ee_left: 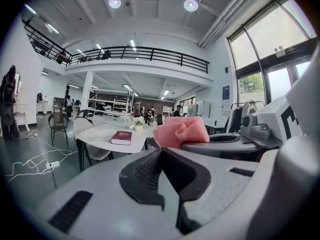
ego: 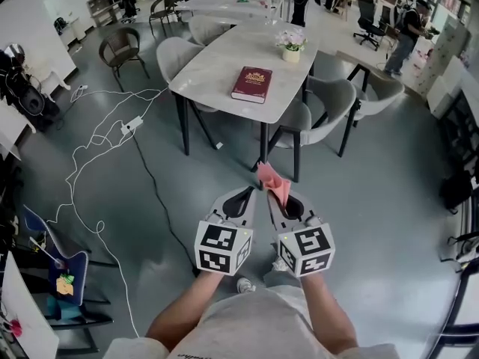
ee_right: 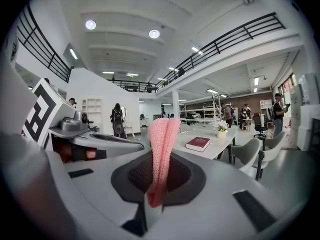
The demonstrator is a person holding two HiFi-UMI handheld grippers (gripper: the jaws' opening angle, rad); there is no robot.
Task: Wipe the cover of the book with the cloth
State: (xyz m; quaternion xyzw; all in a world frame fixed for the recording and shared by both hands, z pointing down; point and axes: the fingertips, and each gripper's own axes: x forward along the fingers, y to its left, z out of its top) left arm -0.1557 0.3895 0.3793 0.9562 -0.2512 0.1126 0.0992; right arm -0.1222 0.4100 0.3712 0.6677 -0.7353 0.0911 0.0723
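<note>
A dark red book [ego: 251,84] lies flat on the white marble table [ego: 217,54], a few steps ahead of me. It also shows far off in the left gripper view as the book [ee_left: 122,137] and in the right gripper view as the book [ee_right: 198,143]. My right gripper [ego: 269,194] is shut on a pink cloth [ego: 274,185], which sticks up folded between its jaws [ee_right: 162,134]. My left gripper [ego: 250,191] is held close beside it, shut with nothing in it [ee_left: 160,151]. Both are held over the floor, well short of the table.
A small pot of flowers [ego: 290,45] stands on the table beyond the book. Grey chairs [ego: 329,103] surround the table. White cables and a power strip [ego: 131,124] lie on the floor at left. People stand at the back right [ego: 408,32].
</note>
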